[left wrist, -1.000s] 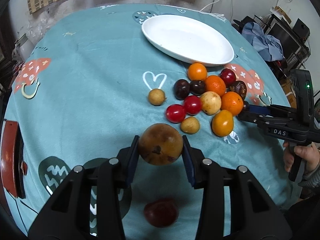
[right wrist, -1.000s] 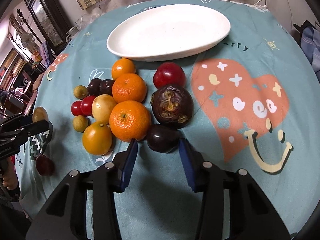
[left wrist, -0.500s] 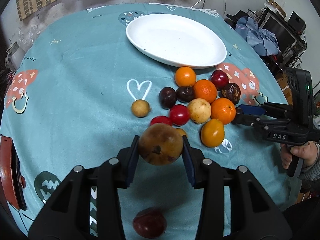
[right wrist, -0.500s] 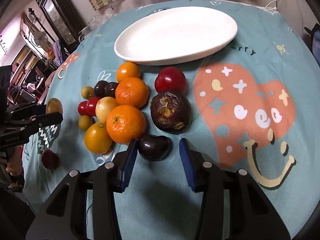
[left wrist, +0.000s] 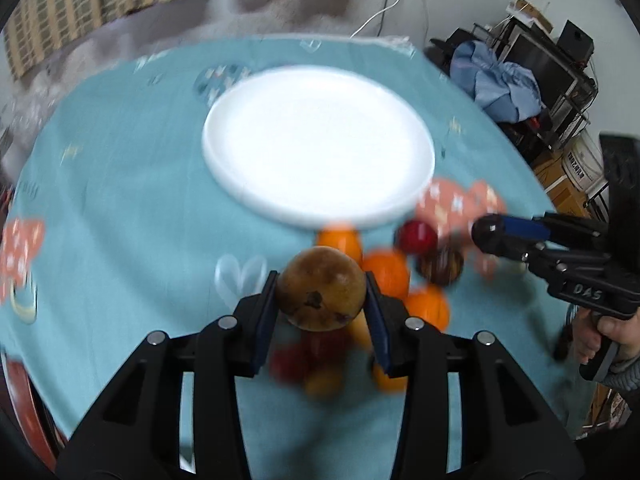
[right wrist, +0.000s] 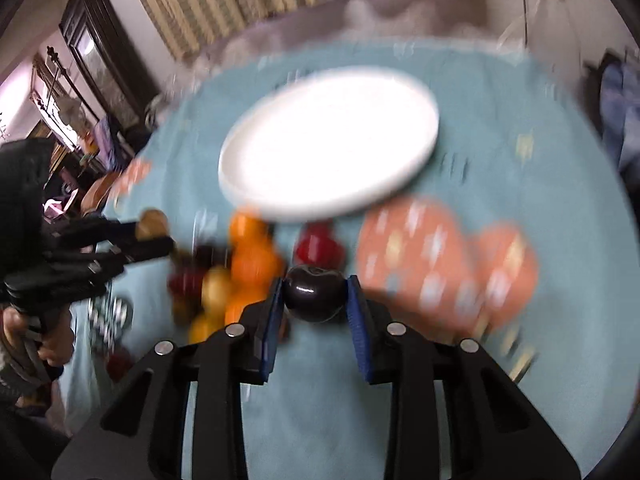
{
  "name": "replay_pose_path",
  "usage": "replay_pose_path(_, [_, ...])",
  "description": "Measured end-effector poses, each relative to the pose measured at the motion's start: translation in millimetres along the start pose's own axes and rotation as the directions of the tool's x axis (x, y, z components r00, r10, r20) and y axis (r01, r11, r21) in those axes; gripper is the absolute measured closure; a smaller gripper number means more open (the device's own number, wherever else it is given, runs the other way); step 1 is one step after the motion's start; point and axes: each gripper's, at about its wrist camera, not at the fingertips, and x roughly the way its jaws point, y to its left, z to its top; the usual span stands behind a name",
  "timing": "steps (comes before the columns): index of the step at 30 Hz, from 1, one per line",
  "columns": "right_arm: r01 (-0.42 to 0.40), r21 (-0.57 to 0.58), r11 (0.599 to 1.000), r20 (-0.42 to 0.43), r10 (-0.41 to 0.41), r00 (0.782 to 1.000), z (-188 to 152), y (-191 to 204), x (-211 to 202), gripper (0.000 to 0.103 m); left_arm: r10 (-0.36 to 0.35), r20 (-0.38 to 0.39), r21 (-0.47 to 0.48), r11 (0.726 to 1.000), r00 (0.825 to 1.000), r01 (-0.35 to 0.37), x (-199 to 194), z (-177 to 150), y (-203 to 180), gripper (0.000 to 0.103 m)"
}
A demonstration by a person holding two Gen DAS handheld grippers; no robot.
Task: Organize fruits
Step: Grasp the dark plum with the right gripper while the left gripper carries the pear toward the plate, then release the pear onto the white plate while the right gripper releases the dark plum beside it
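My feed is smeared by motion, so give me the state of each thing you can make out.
Left gripper: shut on round brown fruit, held off the table.
Right gripper: shut on glossy dark plum.
White oval plate: empty.
Oranges and red fruits: loose on the teal tablecloth, beside the plate.

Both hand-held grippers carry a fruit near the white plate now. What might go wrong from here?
1. The left hand-held gripper pinches the round brown fruit only at its sides; it may slip out.
2. The right hand-held gripper, holding the dark plum, is close by; they may collide over the white plate.
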Motion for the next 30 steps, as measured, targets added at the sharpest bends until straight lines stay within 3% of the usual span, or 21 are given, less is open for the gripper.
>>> replay_pose_path(3, [0.000, -0.012, 1.000, 0.009, 0.000, 1.000, 31.8, -1.0, 21.2, 0.071, 0.010, 0.012, 0.032, 0.999, 1.000, -0.010, 24.8, 40.7, -2.3, 0.061])
replay_pose_path(8, [0.100, -0.054, 0.994, -0.012, -0.100, 0.995, 57.1, 0.0, 64.6, 0.070, 0.013, -0.015, 0.024, 1.000, 1.000, -0.013, 62.0, 72.8, -2.3, 0.060])
replay_pose_path(9, [0.130, -0.064, 0.989, -0.019, -0.132, 0.991, 57.6, 0.1, 69.5, 0.048, 0.017, -0.017, 0.019, 1.000, 1.000, -0.017, 66.9, 75.6, -1.4, 0.053])
replay_pose_path(11, [0.203, -0.083, 0.976, 0.002, -0.203, 0.979, 54.8, -3.3, 71.1, 0.029, 0.041, -0.008, 0.005, 0.999, 0.999, -0.041, 69.6, 76.8, 1.4, 0.048])
replay_pose_path(12, [0.196, -0.083, 0.977, 0.026, -0.194, 0.981, 54.5, -5.6, 67.6, 0.029, 0.025, -0.010, -0.016, 1.000, 1.000, -0.026, 70.2, 77.6, 5.7, 0.044])
replay_pose_path(17, [0.150, -0.015, 0.989, 0.088, -0.148, 0.985, 45.9, -19.2, 38.8, 0.029, 0.045, 0.007, -0.052, 0.998, 0.999, -0.045, 54.9, 67.5, 17.1, 0.044])
replay_pose_path(20, [0.097, 0.037, 0.995, 0.101, -0.100, 0.990, 30.1, -20.5, 10.4, 0.029, 0.055, 0.024, -0.061, 0.997, 0.998, -0.054, 26.2, 46.3, 25.4, 0.044])
replay_pose_path(24, [0.080, 0.101, 0.992, 0.088, -0.089, 0.992, -15.1, -21.0, -20.1, 0.028, 0.078, 0.007, -0.068, 0.995, 0.997, -0.078, -18.1, -10.6, 31.9, 0.044])
replay_pose_path(30, [0.013, 0.253, 0.967, 0.053, -0.027, 0.998, -74.4, -25.3, -46.0, 0.028, 0.104, -0.109, -0.039, 0.993, 0.989, -0.109, -60.9, -121.0, 25.5, 0.044])
